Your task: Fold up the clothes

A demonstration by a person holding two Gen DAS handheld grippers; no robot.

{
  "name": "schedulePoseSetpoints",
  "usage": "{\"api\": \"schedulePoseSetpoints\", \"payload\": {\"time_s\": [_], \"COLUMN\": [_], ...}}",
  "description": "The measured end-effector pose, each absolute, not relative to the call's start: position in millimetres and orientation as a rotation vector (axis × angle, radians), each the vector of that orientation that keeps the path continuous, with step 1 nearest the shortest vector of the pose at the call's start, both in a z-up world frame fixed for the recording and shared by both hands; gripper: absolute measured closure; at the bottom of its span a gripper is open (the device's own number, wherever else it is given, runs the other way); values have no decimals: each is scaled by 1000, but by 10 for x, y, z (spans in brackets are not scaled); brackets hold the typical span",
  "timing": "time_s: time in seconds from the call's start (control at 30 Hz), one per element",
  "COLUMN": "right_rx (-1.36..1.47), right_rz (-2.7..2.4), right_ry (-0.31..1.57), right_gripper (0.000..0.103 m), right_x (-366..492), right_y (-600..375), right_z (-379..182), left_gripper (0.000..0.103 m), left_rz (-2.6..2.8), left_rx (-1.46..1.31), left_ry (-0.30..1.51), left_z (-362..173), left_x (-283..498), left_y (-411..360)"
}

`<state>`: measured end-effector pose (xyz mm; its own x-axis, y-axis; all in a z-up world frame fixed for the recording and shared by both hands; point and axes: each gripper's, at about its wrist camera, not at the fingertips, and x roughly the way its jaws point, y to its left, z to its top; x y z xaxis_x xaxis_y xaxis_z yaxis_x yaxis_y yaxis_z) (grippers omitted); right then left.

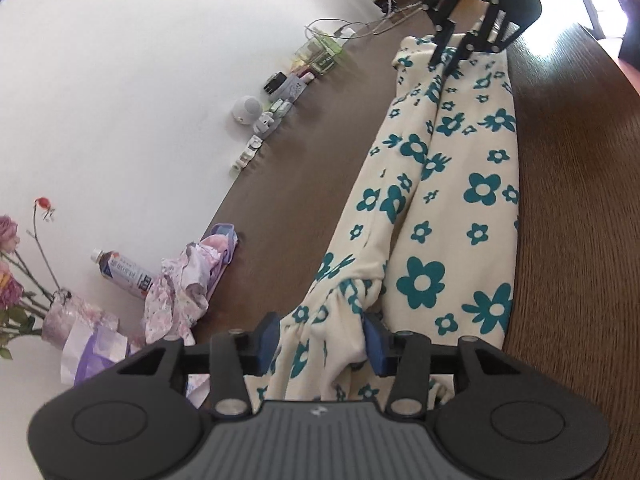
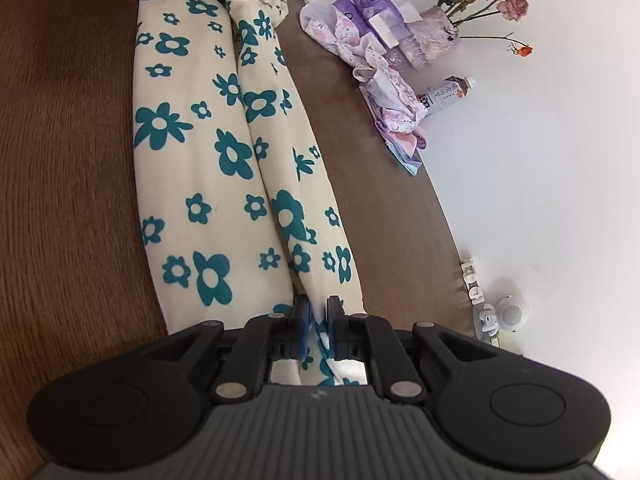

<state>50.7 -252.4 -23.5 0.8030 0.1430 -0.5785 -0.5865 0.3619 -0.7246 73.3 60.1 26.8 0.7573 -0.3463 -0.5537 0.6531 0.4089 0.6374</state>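
Your cream trousers (image 1: 452, 208) w/ teal flowers lie stretched lengthwise on the brown wooden table (image 1: 580, 240), 2 legs side by side, running from 6 o'clock to 12 o'clock in both wrist views; your left gripper (image 1: 322, 336) sits at one end, fingers set fairly wide w/ a thick gathered bunch of cloth between the blue pads (image 1: 374, 340), gripping it; your right gripper (image 2: 317, 316) at the other end has its fingers pressed nearly together, pinching a thin fold between the legs; each gripper shows at 12 o'clock in the other's view.

Around: along the wall side, crumpled pink-and-lilac floral cloth (image 2: 384, 88) lies near the trousers but apart, at 9 o'clock in the left view, 1 o'clock in the right; purple packets (image 2: 368, 8) beside it; a vase of dried pink roses (image 2: 428, 36); a drinks bottle (image 2: 448, 92) lying down, label writing too small to read; a small white round speaker (image 2: 512, 312); small white clips (image 2: 472, 276); a clear green box (image 1: 320, 52) and cables (image 1: 360, 28) at 12 o'clock in the left view; a black mic (image 1: 520, 0) past the far end. Nothing lies on the trousers.
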Motion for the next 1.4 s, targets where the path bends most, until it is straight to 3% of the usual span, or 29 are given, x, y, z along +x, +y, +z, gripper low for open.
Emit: {"api": "schedulePoseSetpoints", "payload": {"time_s": [0.23,0.33,0.43,0.5,0.83,1.07,1.4], "right_rx": [-562,-336,-132,-43,25,108,223], "right_rz": [551,538,472,418,323,255,67], "right_ry": [519,518,553,599,636,501,508], "right_gripper": [74,73,73,73,73,73,72], "right_x": [507,673,927,1063,927,810,900], "right_y": [-2912,-2907,-2909,-2946,-3148,-3314,-3859], "right_z": [284,362,307,193,-174,60,8], "left_gripper": [49,49,50,60,58,56,54], "left_rz": [-685,-624,-560,-510,-457,-448,-435], "left_rx": [404,281,255,272,169,218,147], "left_ry": [437,482,552,597,611,571,640], "left_z": [651,628,482,340,80,111,31], "left_x": [943,1093,1184,1191,1047,1006,1128], "left_y": [812,607,420,354,448,175,213]}}
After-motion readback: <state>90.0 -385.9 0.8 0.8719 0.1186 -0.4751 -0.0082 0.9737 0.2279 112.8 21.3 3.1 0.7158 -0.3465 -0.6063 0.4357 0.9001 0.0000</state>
